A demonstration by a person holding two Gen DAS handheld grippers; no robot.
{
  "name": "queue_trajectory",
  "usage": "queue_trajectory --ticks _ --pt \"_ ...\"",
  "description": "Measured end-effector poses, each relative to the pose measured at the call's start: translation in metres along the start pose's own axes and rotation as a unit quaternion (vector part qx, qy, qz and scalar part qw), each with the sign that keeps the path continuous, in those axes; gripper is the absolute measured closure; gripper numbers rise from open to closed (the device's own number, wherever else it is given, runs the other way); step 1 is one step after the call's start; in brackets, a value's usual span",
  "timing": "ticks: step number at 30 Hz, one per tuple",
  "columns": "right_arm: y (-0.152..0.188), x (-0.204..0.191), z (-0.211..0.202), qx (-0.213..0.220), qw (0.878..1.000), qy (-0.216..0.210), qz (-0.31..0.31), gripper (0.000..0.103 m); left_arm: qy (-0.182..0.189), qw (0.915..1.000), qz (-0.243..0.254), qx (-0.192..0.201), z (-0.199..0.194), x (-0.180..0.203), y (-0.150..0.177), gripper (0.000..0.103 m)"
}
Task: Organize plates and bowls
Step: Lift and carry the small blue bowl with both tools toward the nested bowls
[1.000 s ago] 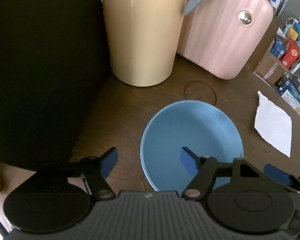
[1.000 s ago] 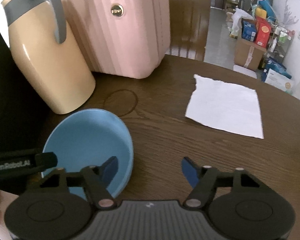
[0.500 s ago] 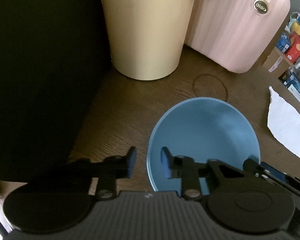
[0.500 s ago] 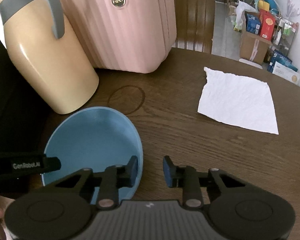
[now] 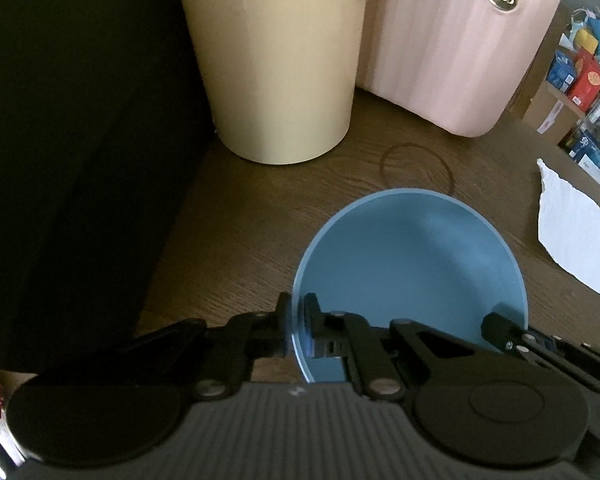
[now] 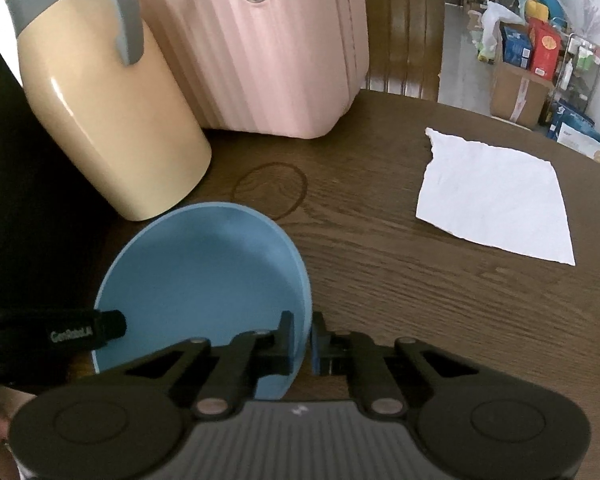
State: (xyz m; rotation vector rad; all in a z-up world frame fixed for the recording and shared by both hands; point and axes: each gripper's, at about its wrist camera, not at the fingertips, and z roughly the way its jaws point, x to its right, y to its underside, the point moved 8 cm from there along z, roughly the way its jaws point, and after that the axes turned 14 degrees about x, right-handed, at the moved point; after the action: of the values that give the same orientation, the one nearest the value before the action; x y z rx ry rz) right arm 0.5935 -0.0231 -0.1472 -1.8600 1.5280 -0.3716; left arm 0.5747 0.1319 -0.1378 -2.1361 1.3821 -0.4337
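A blue bowl [image 5: 412, 264] sits on the brown wooden table [image 5: 240, 240]. My left gripper [image 5: 296, 312] grips its near left rim: the jaws are closing tight, one pad outside the wall and one inside, both pressing on it. In the right wrist view the same bowl [image 6: 204, 276] has my right gripper [image 6: 303, 332] on its right rim, jaws likewise closing with the pads pressed on either side. One black finger [image 6: 100, 330] of the left gripper reaches over the bowl's left edge there.
A tall beige jug [image 6: 112, 120] with a grey handle and a pink ribbed case [image 6: 268, 48] stand just behind the bowl. A large black object [image 5: 60, 140] fills the left. A white paper sheet [image 6: 496, 196] lies to the right on the table.
Both grippers went from wide open to shut on the bowl's rim, the left on its left edge and the right on its right edge. The bowl has stayed put.
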Motion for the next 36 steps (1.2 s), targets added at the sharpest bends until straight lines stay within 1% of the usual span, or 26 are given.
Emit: queue_trajectory --ticks 8,21,28,36 --pt "0.001 0.004 -0.005 0.005 1.0 0.007 0.006 0.096 0.003 1.0 0.003 0.001 -0.005 0.003 0.003 0.095" --pt "0.004 0.007 -0.024 0.017 1.0 0.008 0.008 0.096 0.006 0.9998 0.007 0.017 -0.025 0.002 0.008 0.095" --pt "0.003 0.009 -0.052 0.033 0.999 0.008 0.011 0.096 0.015 0.9992 0.01 0.035 -0.054 0.0 0.011 0.095" --pt "0.007 0.004 -0.094 0.053 0.999 0.008 0.002 0.096 0.018 0.9984 0.007 0.053 -0.095 -0.004 0.023 0.095"
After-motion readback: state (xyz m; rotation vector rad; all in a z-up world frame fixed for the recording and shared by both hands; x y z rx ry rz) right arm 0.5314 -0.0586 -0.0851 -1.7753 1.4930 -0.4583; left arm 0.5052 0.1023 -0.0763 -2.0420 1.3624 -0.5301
